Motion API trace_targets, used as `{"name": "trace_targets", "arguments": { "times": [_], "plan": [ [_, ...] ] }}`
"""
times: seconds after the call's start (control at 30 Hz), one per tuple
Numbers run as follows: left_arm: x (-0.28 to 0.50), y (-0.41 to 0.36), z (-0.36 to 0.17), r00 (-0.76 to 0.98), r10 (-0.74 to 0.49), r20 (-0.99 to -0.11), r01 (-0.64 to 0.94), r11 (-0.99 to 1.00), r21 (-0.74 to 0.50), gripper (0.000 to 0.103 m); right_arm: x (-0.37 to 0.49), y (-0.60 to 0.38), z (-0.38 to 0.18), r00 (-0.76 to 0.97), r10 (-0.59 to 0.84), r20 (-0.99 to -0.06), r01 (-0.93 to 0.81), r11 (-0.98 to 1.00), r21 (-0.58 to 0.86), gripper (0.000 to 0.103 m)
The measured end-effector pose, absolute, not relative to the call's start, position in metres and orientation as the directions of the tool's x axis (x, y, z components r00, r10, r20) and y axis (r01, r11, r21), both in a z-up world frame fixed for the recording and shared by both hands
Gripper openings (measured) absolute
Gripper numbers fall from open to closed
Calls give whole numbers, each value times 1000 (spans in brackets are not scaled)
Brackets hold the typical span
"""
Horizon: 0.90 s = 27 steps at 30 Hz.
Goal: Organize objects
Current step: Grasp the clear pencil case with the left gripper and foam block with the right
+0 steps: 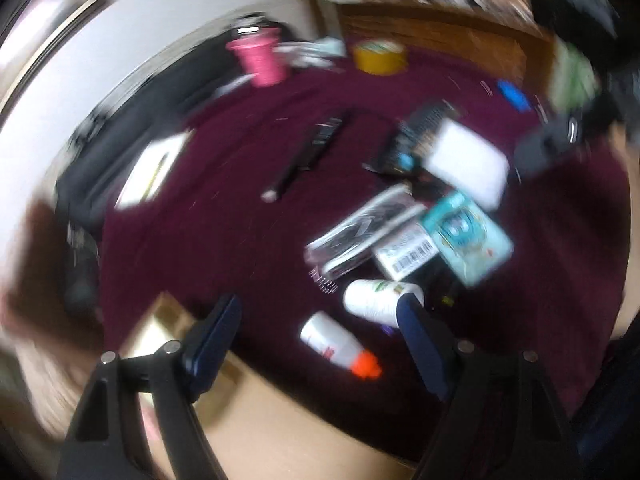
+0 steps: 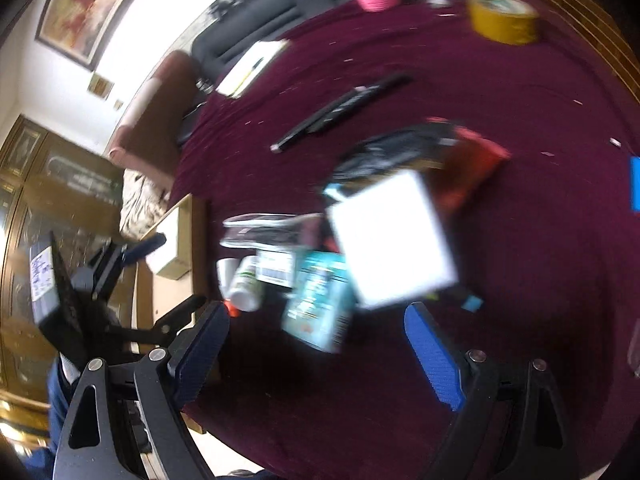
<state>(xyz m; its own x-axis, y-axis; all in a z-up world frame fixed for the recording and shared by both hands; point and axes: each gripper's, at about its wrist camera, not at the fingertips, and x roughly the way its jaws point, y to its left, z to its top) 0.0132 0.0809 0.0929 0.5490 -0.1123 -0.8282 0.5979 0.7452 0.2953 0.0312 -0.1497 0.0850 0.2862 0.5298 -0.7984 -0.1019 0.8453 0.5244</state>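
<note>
Hovering over a desk [image 1: 208, 216] draped in dark maroon cloth, both grippers have their jaws spread wide with nothing between them. The left gripper [image 1: 324, 320] hangs above the near edge, and just past its fingertips lie two white bottles: one with an orange cap [image 1: 338, 344] and a fatter one [image 1: 376, 298] partly behind the right-hand finger. Beyond them is a loose heap of packets touching or overlapping each other: a clear pouch with dark contents [image 1: 360, 236], a white label with a barcode [image 1: 408, 256], a teal packet [image 1: 466, 236] and a white box [image 1: 466, 162] on top of darker items.

The right gripper [image 2: 316, 336] hovers over the same heap from another angle; the white box [image 2: 394, 240] and teal packet [image 2: 318, 300] sit just ahead of its blue pads [image 2: 436, 360]. The left gripper [image 2: 120, 256] shows at the left edge of that view, near a small cardboard box [image 2: 174, 240].

Well apart from the heap, a long black comb-like thing [image 1: 308, 152] lies alone mid-desk. At the far edge stand a pink ribbed cup [image 1: 260, 58] and a yellow roll of tape [image 1: 380, 56], with a notepad [image 1: 154, 168] near the left rim and a small blue thing [image 1: 514, 96] off to the right. Everything is smeared by motion blur, so labels cannot be read.
</note>
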Motion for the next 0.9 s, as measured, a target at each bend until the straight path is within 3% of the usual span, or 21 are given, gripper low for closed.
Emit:
{"name": "trace_targets", "arguments": {
  "times": [0.13, 0.3, 0.37, 0.47, 0.5, 0.57, 0.67, 0.73, 0.9],
  "plan": [
    [39, 58, 81, 514, -98, -852, 698, 625, 350, 79, 23, -176, 87, 312, 511, -801, -73, 854, 516, 93],
    [72, 53, 76, 425, -129, -896, 755, 597, 271, 79, 15, -207, 82, 334, 486, -808, -12, 859, 512, 93],
    [79, 45, 67, 413, -99, -905, 775, 559, 293, 78, 13, -214, 82, 342, 475, -811, 5, 862, 507, 93],
    [86, 37, 55, 387, -97, -917, 789, 550, 274, 61, 13, -214, 82, 338, 465, -818, 9, 868, 497, 93],
    [89, 35, 50, 373, -105, -922, 786, 563, 254, 47, 12, -212, 82, 337, 464, -819, 6, 869, 494, 93],
    [95, 34, 51, 393, -119, -912, 741, 628, 237, 44, 14, -207, 83, 335, 453, -826, -8, 878, 479, 93],
    [94, 35, 50, 377, -145, -915, 690, 703, 173, 30, 20, -197, 84, 331, 436, -837, -42, 893, 448, 93],
    [88, 39, 50, 387, -153, -909, 630, 764, 140, 24, 27, -185, 83, 327, 413, -850, -75, 908, 413, 93],
    [70, 63, 61, 384, -288, -877, 499, 864, -66, 23, 51, -149, 73, 295, 317, -901, -162, 946, 280, 93]
  ]
}}
